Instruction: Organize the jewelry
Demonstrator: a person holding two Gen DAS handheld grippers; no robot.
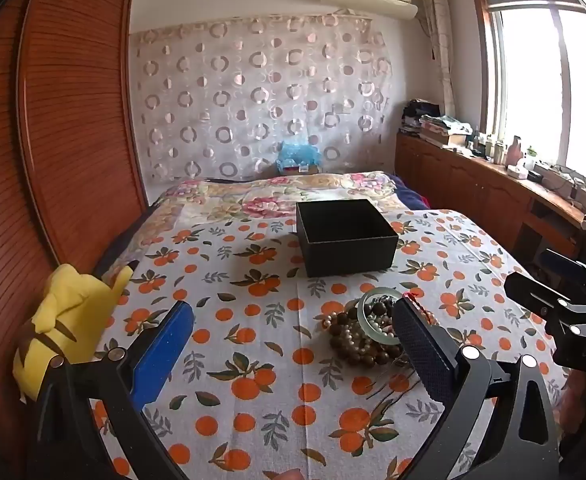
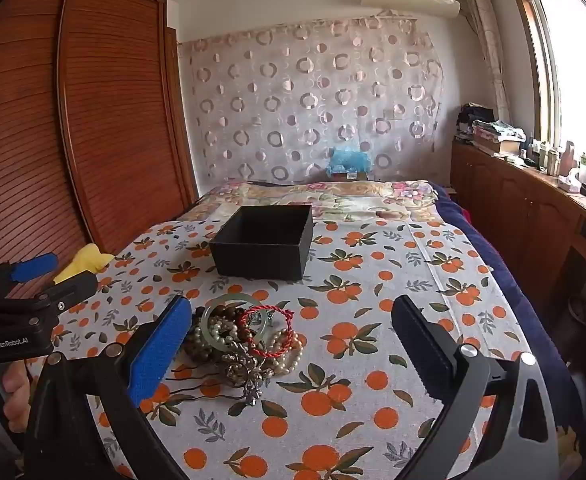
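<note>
The left gripper (image 2: 59,280), seen from the right wrist view, bears white lettering "GenRobot.AI" on its black body. In the left wrist view the right gripper (image 1: 541,280) carries faint embossed characters on its dark body, roughly "0A5", too dim to read surely. No other text is legible.

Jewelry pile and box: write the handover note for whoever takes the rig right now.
Left gripper: open, empty, above the cloth.
Right gripper: open, empty, near the pile.
Jewelry pile: jade bangle, red cord, pearls and brown beads tangled together on the cloth, in front of the box.
Box: open; nothing visible inside.
Done: nothing yet.
Left: move every piece into the box.
</note>
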